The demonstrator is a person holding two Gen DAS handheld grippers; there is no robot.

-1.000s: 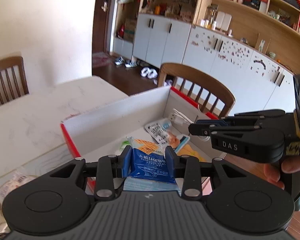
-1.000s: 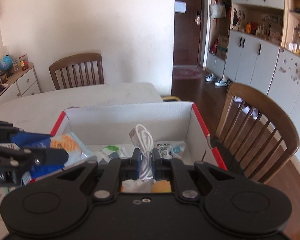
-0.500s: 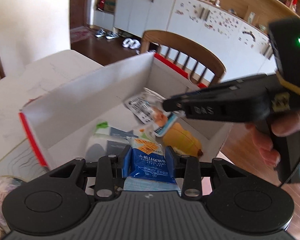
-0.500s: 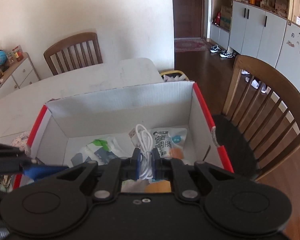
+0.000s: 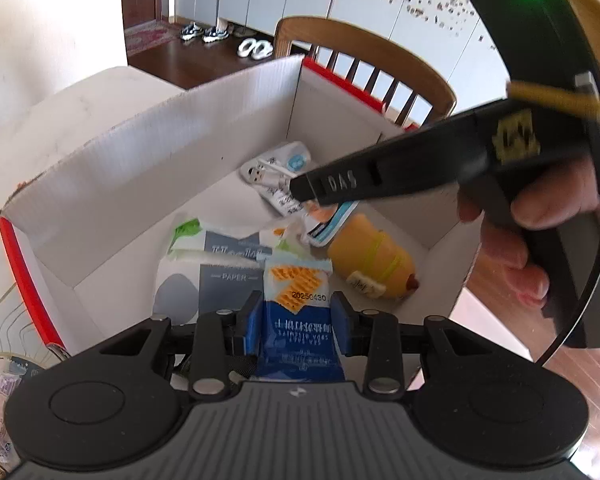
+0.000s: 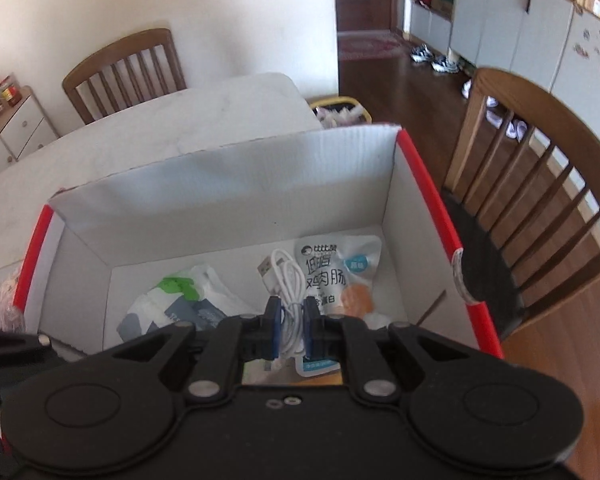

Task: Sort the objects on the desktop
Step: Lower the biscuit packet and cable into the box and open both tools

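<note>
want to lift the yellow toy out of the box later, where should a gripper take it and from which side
Grip the yellow toy across its rounded middle, coming straight down from above. It lies on its side on the floor of the box, close to the right wall, so a sideways approach looks blocked. Its body is widest along its length and narrower across, so the jaws should span the narrow way. The snack packet overlaps its far end.

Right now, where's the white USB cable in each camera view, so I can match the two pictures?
Left wrist view: the white USB cable shows upper centre, at the tip of the right tongs, over the far end of the box.
Right wrist view: the cable sits centre, pinched between the right tongs.
Shared landmark: the chicken sausage packet lies under the cable in both.
</note>
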